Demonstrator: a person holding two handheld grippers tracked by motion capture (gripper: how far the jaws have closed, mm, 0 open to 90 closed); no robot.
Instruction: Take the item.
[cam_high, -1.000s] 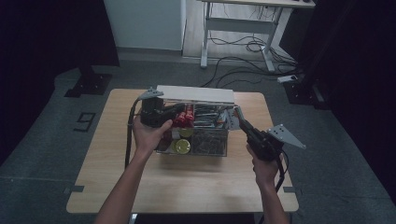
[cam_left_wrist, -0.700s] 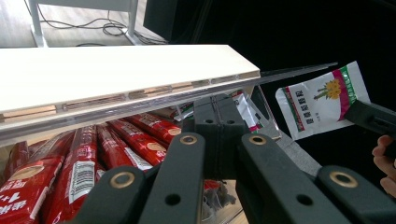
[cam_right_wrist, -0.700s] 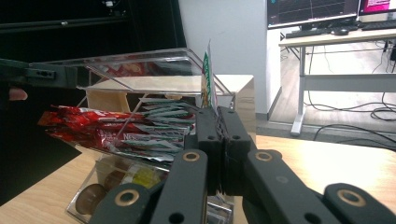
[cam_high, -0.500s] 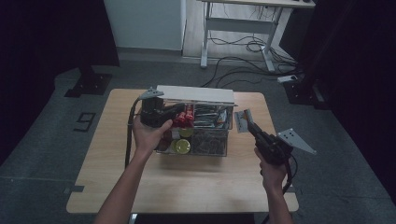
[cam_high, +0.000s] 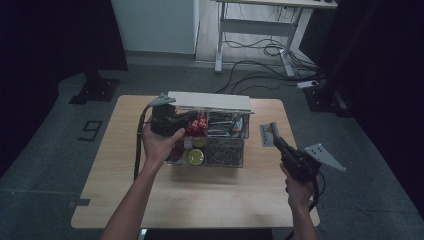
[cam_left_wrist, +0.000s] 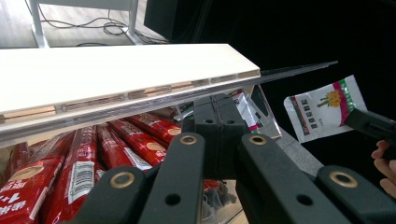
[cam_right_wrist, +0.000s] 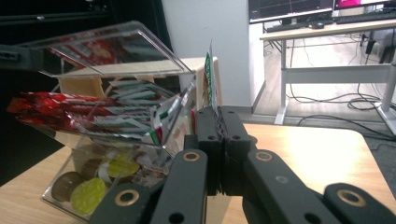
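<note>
A clear plastic box (cam_high: 220, 156) stands mid-table and holds red sachets (cam_high: 198, 125), green-and-white sachets (cam_high: 222, 125) and round capsules (cam_high: 194, 156). My left gripper (cam_high: 191, 118) sits at the box's top left, shut on the clear lid (cam_right_wrist: 116, 46), which it holds raised. The left gripper view has its jaws (cam_left_wrist: 218, 106) together above the red sachets (cam_left_wrist: 84, 158). To the right of the box, above the table, my right gripper (cam_high: 274, 138) is shut on a white-and-green sachet (cam_high: 266, 134). That sachet (cam_right_wrist: 208, 77) stands edge-on above the shut jaws (cam_right_wrist: 218, 116).
A long white board (cam_high: 210, 101) lies along the box's far side. The wooden table (cam_high: 200, 200) has bare room in front and to the right. A white desk frame (cam_high: 260, 27) and floor cables (cam_high: 260, 55) lie beyond the table.
My right gripper has drawn away from the box to the right and slightly down, carrying the sachet. The left gripper has kept still on the lid.
</note>
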